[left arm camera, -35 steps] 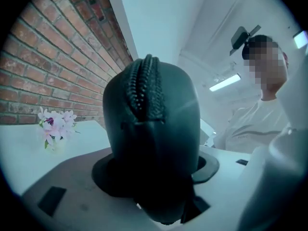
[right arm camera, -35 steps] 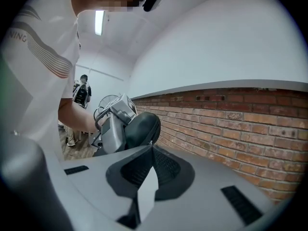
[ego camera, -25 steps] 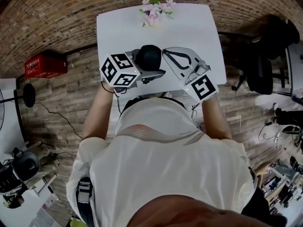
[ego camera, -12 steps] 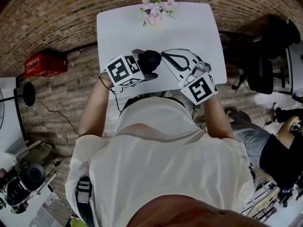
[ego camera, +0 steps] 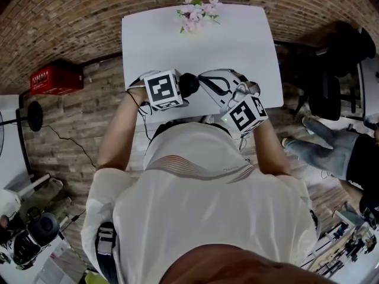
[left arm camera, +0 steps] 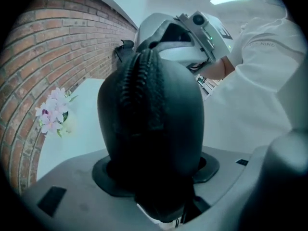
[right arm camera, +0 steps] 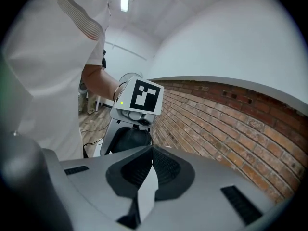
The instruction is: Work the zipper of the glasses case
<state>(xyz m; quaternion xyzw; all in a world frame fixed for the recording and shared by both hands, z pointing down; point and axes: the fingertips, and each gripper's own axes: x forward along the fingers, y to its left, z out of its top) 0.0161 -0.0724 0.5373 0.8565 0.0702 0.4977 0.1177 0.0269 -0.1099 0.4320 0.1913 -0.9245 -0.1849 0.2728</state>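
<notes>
My left gripper point(ego camera: 185, 91) is shut on the black glasses case point(ego camera: 189, 84), its jaws spread wide round the case's body. In the left gripper view the case point(left arm camera: 151, 114) stands on end between the jaws, its zipper point(left arm camera: 139, 81) running up the middle. My right gripper point(ego camera: 202, 79) is shut, and its tips point(right arm camera: 150, 150) sit at the far end of the case point(right arm camera: 129, 139). The right gripper point(left arm camera: 185, 32) also shows above the case, next to a small black tab point(left arm camera: 124, 49). Whether that tab is between its jaws is hidden.
Both grippers hang over the near edge of a white table point(ego camera: 154, 40). Pink flowers point(ego camera: 195, 12) lie at its far edge. A red crate point(ego camera: 56, 78) sits on the floor at left, a dark chair point(ego camera: 328, 87) at right, and another person's legs point(ego camera: 331, 149) beside it.
Both grippers have sunk with the case toward the table's near edge. The left gripper has tipped over, so its marker cube now faces up. Someone has walked in at the right.
</notes>
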